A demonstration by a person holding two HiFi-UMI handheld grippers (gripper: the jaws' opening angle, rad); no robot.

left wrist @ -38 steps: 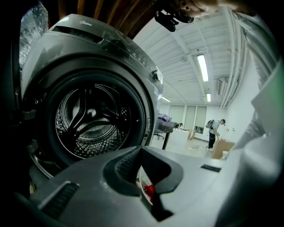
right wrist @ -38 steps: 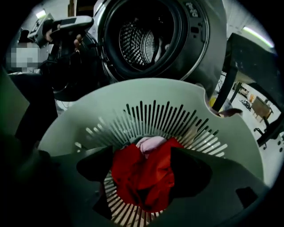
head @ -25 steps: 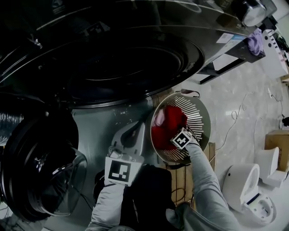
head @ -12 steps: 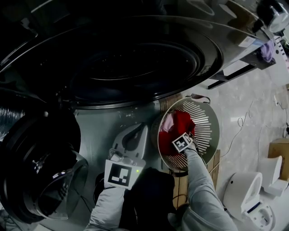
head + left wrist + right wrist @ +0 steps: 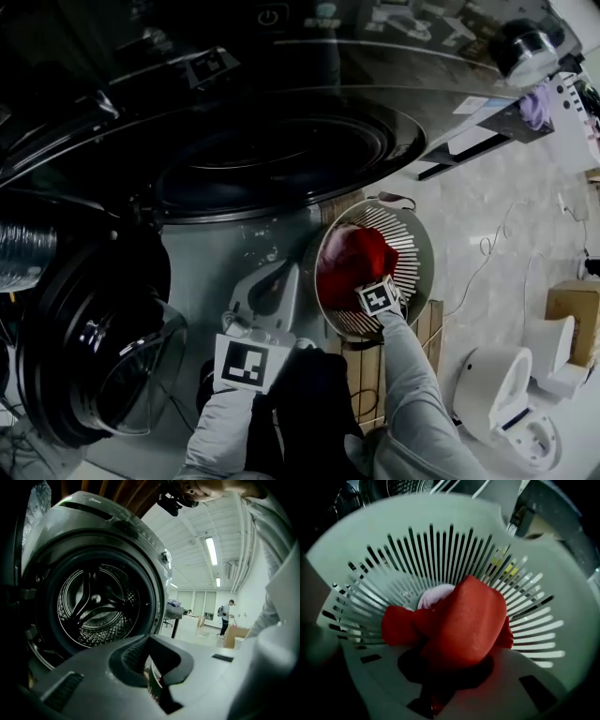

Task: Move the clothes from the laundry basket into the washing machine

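A white slatted laundry basket [image 5: 417, 246] stands on the floor below the washing machine's open drum [image 5: 272, 155]. My right gripper [image 5: 368, 284] points down into the basket. Its jaws have just been closing and are now shut on a red garment [image 5: 464, 620], bunched up between them. Under the red garment lies a pale pink cloth [image 5: 436, 595] on the basket's slats [image 5: 393, 550]. My left gripper [image 5: 272, 281] is shut and holds nothing. It sits left of the basket and faces the drum [image 5: 93, 604].
The washer's round door [image 5: 103, 347] hangs open at the lower left, beside a foil vent hose [image 5: 23, 253]. A wooden board [image 5: 375, 361] lies under the basket. On the floor to the right are a white appliance [image 5: 506, 394], a cardboard box [image 5: 570, 319] and a cable [image 5: 487, 253]. A person [image 5: 227, 616] stands far off.
The red garment has been gathered from a flat spread into a raised bunch at the right gripper, covering the pink cloth in the head view. The left gripper has stayed about where it was.
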